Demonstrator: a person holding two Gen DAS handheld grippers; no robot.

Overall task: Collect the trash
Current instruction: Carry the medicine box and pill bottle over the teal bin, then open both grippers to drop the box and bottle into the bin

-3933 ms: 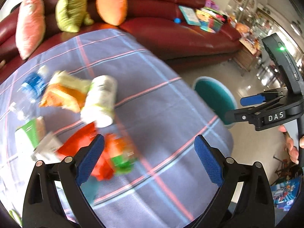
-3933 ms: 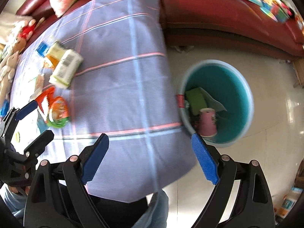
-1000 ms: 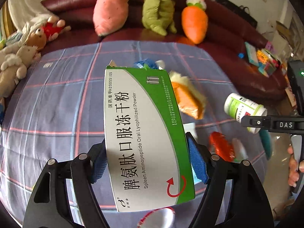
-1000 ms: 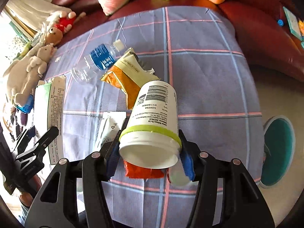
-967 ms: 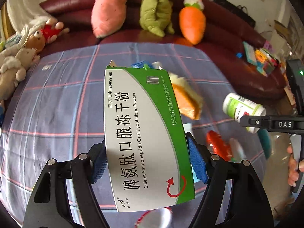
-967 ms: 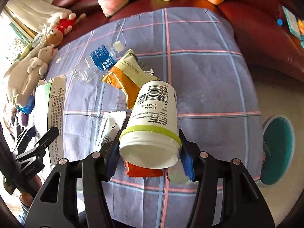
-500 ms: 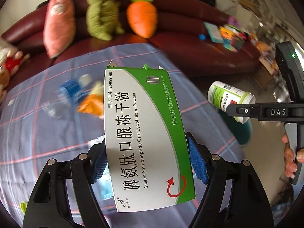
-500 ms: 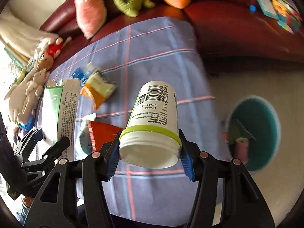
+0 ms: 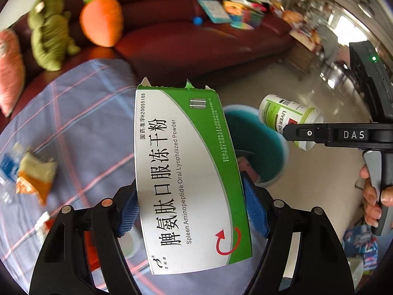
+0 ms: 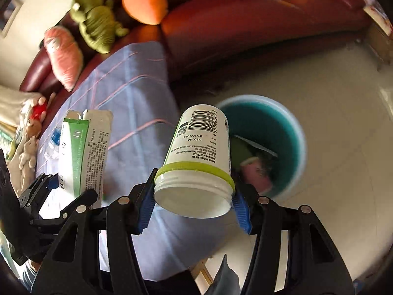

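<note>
Your left gripper (image 9: 190,211) pinches the green-and-white medicine box (image 9: 186,172): both blue pads (image 9: 255,211) press on its long side edges, low on the box, so most of the carton sticks out past the fingertips with its torn top flaps at the far end. The box hangs over the edge of the plaid tablecloth (image 9: 81,127), and its upper right corner overlaps the teal bin (image 9: 255,145) on the floor. Your right gripper (image 10: 194,204) is clamped on the white supplement jar (image 10: 199,152): pads sit on either side of its neck, just under the lime-green band, open mouth toward the camera, base pointing away. In the right wrist view the jar's far end overlaps the bin's left rim (image 10: 301,145); whether it is above the opening you cannot tell. Inside the bin lie a pink cup (image 10: 255,174) and some green and white scraps. On the cloth, blurred, an orange snack wrapper (image 9: 34,177) and a water bottle (image 10: 52,145) remain. A red sofa (image 9: 186,41) with plush toys stands behind.
</note>
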